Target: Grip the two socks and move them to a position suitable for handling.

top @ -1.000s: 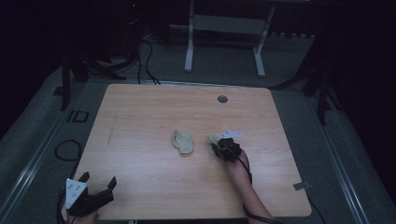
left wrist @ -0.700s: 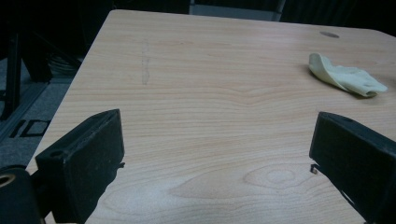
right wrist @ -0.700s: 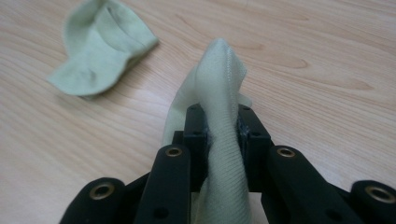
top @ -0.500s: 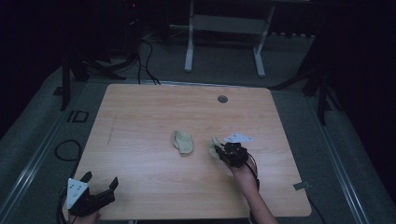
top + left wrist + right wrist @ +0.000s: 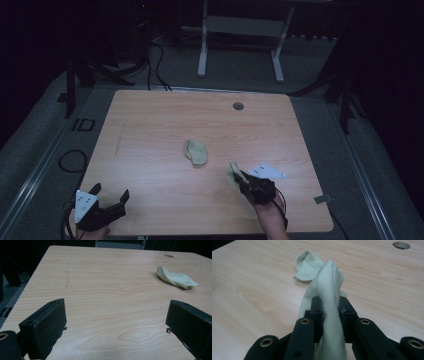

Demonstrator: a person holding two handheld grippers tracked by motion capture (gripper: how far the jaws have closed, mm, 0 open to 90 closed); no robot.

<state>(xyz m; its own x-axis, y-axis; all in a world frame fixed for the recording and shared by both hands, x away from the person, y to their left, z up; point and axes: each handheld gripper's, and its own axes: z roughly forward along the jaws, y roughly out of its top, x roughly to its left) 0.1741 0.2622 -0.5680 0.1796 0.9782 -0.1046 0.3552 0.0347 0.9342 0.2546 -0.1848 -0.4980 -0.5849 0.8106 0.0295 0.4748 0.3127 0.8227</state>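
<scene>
A pale green sock (image 5: pixel 196 151) lies crumpled near the middle of the wooden table (image 5: pixel 150 125). A second pale green sock (image 5: pixel 233 171) is pinched in my right gripper (image 5: pixel 240 178), near the table's front right and held just above the wood. In the right gripper view the held sock (image 5: pixel 328 285) bulges up between the two black jaws of the right gripper (image 5: pixel 329 308), with the lying sock (image 5: pixel 308 263) behind it. My left gripper (image 5: pixel 111 196) rests at the front left corner, jaws wide apart. The left gripper (image 5: pixel 116 322) has nothing between its jaws, and the lying sock (image 5: pixel 176 278) is far to the right.
A round cable hole (image 5: pixel 238 106) sits in the table's far right part. Beyond the table a white metal frame (image 5: pixel 240 30) stands on the dark floor, and cables (image 5: pixel 155 60) run along it at the back left.
My right gripper has drawn back toward the table's front edge with the sock in it and risen a little. The left gripper and the lying sock have stayed put.
</scene>
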